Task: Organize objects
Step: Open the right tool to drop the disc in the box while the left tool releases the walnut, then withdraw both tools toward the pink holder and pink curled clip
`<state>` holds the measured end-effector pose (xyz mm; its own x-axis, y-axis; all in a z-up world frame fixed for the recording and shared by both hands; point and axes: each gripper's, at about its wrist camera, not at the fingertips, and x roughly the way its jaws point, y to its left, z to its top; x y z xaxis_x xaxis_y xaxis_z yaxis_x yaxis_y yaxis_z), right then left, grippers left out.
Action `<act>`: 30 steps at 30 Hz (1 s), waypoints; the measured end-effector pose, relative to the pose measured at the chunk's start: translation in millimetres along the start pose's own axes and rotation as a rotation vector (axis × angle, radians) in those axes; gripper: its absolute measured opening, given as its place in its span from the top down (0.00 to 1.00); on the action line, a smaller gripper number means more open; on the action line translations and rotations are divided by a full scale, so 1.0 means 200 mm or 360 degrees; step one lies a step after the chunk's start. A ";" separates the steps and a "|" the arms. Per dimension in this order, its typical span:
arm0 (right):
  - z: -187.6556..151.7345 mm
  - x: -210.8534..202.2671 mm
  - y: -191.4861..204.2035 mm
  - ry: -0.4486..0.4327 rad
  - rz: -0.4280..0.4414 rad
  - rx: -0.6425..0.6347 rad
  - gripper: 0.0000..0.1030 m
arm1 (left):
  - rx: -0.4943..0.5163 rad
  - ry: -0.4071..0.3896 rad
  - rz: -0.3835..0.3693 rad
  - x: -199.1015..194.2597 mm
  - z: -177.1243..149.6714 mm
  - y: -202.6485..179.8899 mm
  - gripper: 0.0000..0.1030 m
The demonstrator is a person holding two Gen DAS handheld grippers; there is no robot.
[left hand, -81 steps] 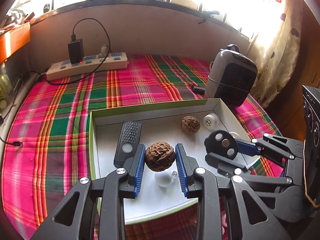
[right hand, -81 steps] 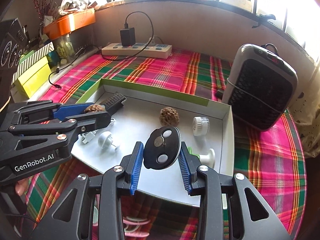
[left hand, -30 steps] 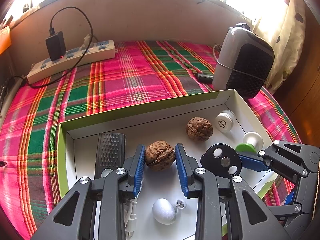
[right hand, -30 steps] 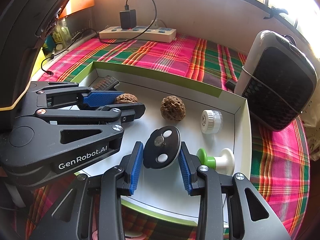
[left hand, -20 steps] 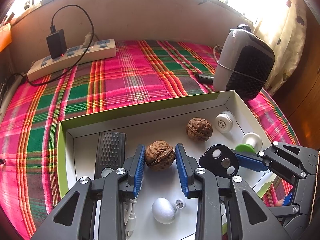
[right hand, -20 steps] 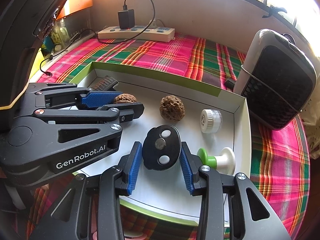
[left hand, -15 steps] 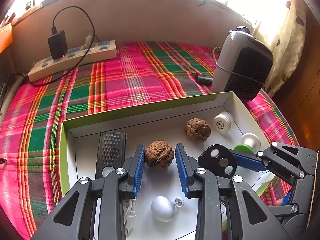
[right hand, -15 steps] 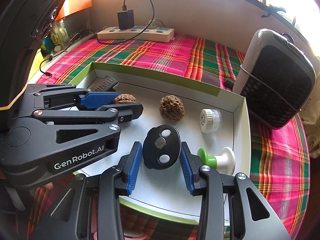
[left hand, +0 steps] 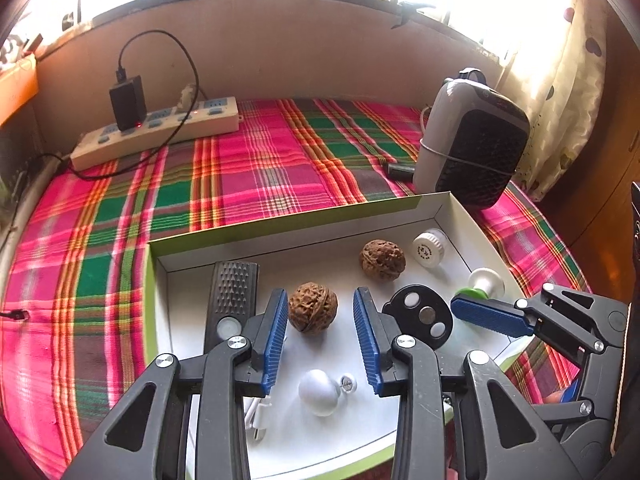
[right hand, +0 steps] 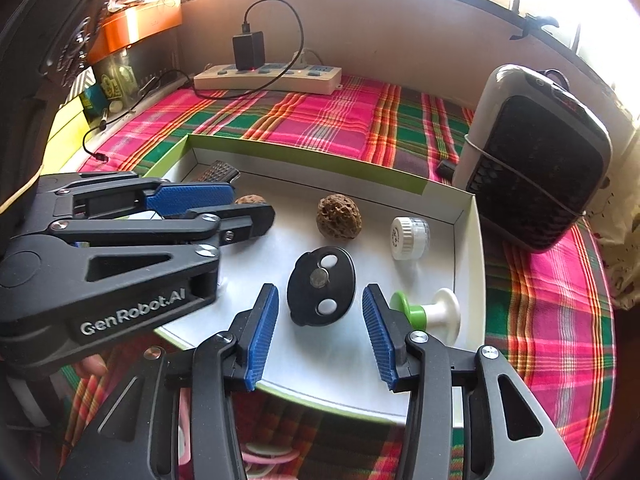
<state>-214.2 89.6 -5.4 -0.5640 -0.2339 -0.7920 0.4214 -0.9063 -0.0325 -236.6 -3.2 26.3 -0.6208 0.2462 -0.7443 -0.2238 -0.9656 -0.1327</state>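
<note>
Inside a white, green-edged box lid (left hand: 460,216) on a plaid cloth (left hand: 260,176), the left gripper (left hand: 320,330) is spreading its blue pads, a walnut (left hand: 313,307) resting free between them. To its right, the right gripper (right hand: 320,334) is likewise opening around a black oval disc (right hand: 322,292) lying flat near a second walnut (right hand: 339,216).

In front of me a table under a pink-and-green plaid cloth (left hand: 248,184) carries a shallow white tray with green edges (left hand: 280,228). A cream power strip (left hand: 160,134) lies at the far left by the wall, and a grey heater (left hand: 476,152) stands just beyond the tray's right corner.
</note>
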 end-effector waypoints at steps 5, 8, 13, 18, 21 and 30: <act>-0.03 -0.05 -0.01 -0.0029 -0.0007 0.0037 0.56 | -0.0011 -0.0033 -0.0006 -0.08 -0.02 -0.01 0.69; -0.05 -0.09 -0.02 -0.0048 -0.0004 0.0067 0.56 | -0.0008 -0.0050 0.0004 -0.12 -0.03 -0.03 0.69; -0.07 -0.13 -0.01 -0.0071 -0.0007 0.0078 0.56 | -0.0002 -0.0078 0.0016 -0.20 -0.06 -0.04 0.69; -0.10 -0.19 -0.01 -0.0101 -0.0009 0.0090 0.56 | -0.0002 -0.0094 0.0036 -0.26 -0.10 -0.06 0.69; -0.12 -0.23 0.00 -0.0119 -0.0009 0.0099 0.56 | 0.0005 -0.0098 0.0052 -0.29 -0.14 -0.07 0.69; -0.21 -0.33 -0.02 -0.0171 -0.0032 0.0133 0.56 | -0.0010 -0.0124 0.0079 -0.39 -0.26 -0.10 0.69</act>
<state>-149.8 123.8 21.0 -0.6463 -0.2474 -0.7219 0.3510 -0.9364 0.0066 -144.3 -7.0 54.0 -0.6874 0.2033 -0.6972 -0.1863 -0.9773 -0.1012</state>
